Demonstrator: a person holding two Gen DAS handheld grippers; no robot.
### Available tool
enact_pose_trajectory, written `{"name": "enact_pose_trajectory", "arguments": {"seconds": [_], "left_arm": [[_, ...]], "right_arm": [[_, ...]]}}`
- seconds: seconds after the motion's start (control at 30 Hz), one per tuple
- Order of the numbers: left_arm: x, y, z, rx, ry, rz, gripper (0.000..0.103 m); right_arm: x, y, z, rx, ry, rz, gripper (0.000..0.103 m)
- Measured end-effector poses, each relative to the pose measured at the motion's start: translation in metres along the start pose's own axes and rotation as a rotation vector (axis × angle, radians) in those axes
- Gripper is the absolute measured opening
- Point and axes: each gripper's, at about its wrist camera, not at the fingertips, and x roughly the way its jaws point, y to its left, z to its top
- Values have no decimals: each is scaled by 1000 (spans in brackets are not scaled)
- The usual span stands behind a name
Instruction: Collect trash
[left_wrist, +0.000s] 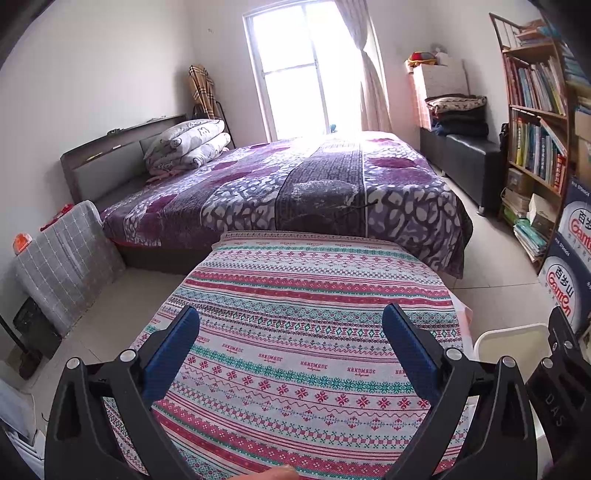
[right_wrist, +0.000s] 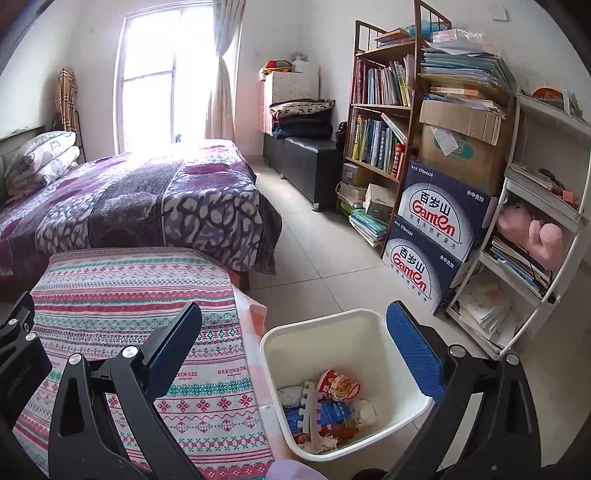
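A white square bin (right_wrist: 369, 325) stands on the floor to the right of the table with the striped patterned cloth (right_wrist: 122, 295). Inside lie a red snack cup (right_wrist: 338, 384), a blue packet (right_wrist: 325, 411), a white foam strip (right_wrist: 312, 410) and crumpled white paper (right_wrist: 364, 411). My right gripper (right_wrist: 295, 336) is open and empty, above the bin's left rim. My left gripper (left_wrist: 291, 332) is open and empty above the cloth (left_wrist: 306, 295). The bin's rim (left_wrist: 509, 332) shows at the right of the left wrist view, behind the right gripper's body (left_wrist: 561, 354).
A bed with a purple blanket (left_wrist: 295, 184) stands behind the table. A bookshelf (right_wrist: 384, 122), stacked water cartons (right_wrist: 432, 236) and a white rack (right_wrist: 535, 229) line the right wall. A black bench (right_wrist: 306, 158) sits by the window. Tiled floor (right_wrist: 317, 251) runs between bed and shelves.
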Motion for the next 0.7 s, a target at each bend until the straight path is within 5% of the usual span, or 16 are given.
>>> {"name": "enact_pose_trajectory", "arguments": {"seconds": [0.7], "left_arm": [[-8,-39,7,23,11,-72,96]], "right_arm": [[10,-47,5,20,2,-51,96]]}}
